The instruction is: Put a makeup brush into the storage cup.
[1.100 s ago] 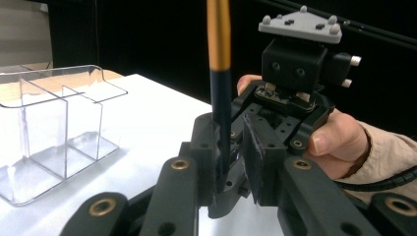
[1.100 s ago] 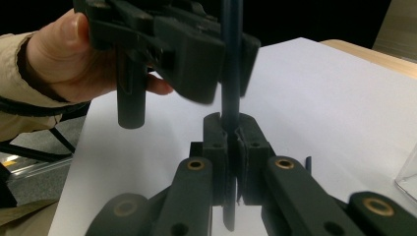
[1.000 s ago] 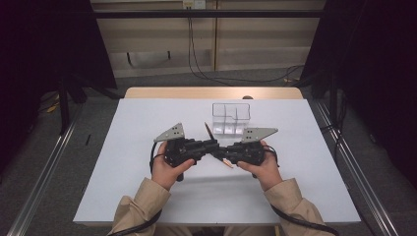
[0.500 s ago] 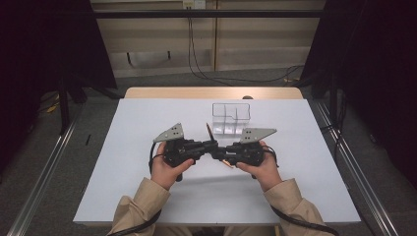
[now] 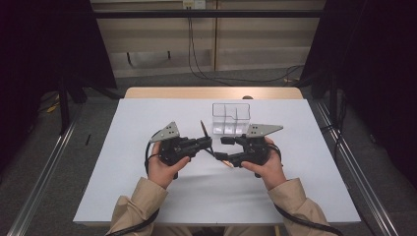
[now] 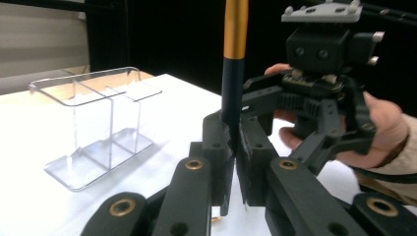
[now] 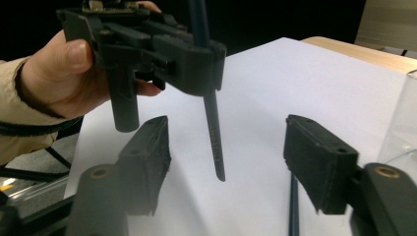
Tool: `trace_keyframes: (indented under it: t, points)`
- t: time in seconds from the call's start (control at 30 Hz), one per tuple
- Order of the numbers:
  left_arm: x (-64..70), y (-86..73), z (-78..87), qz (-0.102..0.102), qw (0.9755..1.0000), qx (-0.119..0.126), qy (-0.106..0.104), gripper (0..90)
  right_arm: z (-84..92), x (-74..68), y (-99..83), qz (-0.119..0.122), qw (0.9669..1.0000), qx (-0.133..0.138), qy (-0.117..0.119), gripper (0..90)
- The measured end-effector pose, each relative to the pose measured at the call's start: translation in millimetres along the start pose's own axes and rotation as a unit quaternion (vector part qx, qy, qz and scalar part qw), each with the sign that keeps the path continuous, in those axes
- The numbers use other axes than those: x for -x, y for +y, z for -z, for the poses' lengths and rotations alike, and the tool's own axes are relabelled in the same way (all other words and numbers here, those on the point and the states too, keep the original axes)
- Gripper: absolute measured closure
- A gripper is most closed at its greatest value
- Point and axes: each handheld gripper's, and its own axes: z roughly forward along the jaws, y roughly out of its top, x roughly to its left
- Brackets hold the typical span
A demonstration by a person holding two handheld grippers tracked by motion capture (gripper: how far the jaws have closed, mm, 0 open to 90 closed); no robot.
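A slim dark pen (image 6: pixel 231 93) with a gold band near its top stands almost upright, and my left gripper (image 6: pixel 235 147) is shut on its shaft. In the high view the left gripper (image 5: pixel 206 144) holds the pen (image 5: pixel 201 129) over the middle of the white table. My right gripper (image 5: pixel 227 150) faces it from the right with jaws apart, having just been opening. In the right gripper view the pen's lower end (image 7: pixel 215 142) hangs free between my right gripper's (image 7: pixel 231 147) spread pads, touching neither. The left gripper (image 7: pixel 167 49) grips it higher up.
A clear plastic organiser with compartments (image 5: pixel 231 118) stands just behind the grippers, seen also as the organiser (image 6: pixel 98 128) in the left gripper view. White sheet (image 5: pixel 147 196) covers the table. A thin dark stick (image 7: pixel 293 206) shows under my right pad.
The right gripper's jaws have come apart and let go of the pen's lower end. The left gripper still holds the pen, and both hands stay about where they were.
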Motion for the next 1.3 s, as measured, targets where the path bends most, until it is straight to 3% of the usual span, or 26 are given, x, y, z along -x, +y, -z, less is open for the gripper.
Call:
trace_keyframes:
  t: [0.17,0.2,0.33,0.6,0.73,1.3]
  points:
    - [-0.1,-1.3,-0.6,-0.004,0.9999,-0.004,0.010,83.8,3.5,2.3,4.7,-0.013,0.9995,0.025,-0.014,24.6]
    - [-0.2,-1.4,-0.8,-0.005,0.9999,-0.003,0.011,83.8,4.3,1.9,7.4,-0.008,0.9992,0.033,-0.019,29.1]
    - [-0.2,-1.9,-1.4,-0.007,0.9999,-0.002,0.014,83.8,5.2,0.1,11.6,0.003,0.9985,0.048,-0.025,33.5]
    - [1.4,-2.5,-4.0,-0.011,0.9998,-0.002,0.018,83.8,-0.1,-6.9,22.1,0.013,0.9967,0.076,-0.026,56.3]
    - [2.0,-3.0,-5.5,-0.013,0.9998,-0.003,0.017,83.8,-7.0,-10.1,27.7,0.020,0.9966,0.076,-0.025,63.1]
    - [4.4,-3.9,-9.0,-0.020,0.9996,-0.009,0.015,83.7,-20.0,-12.8,31.5,0.020,0.9963,0.082,-0.016,77.7]
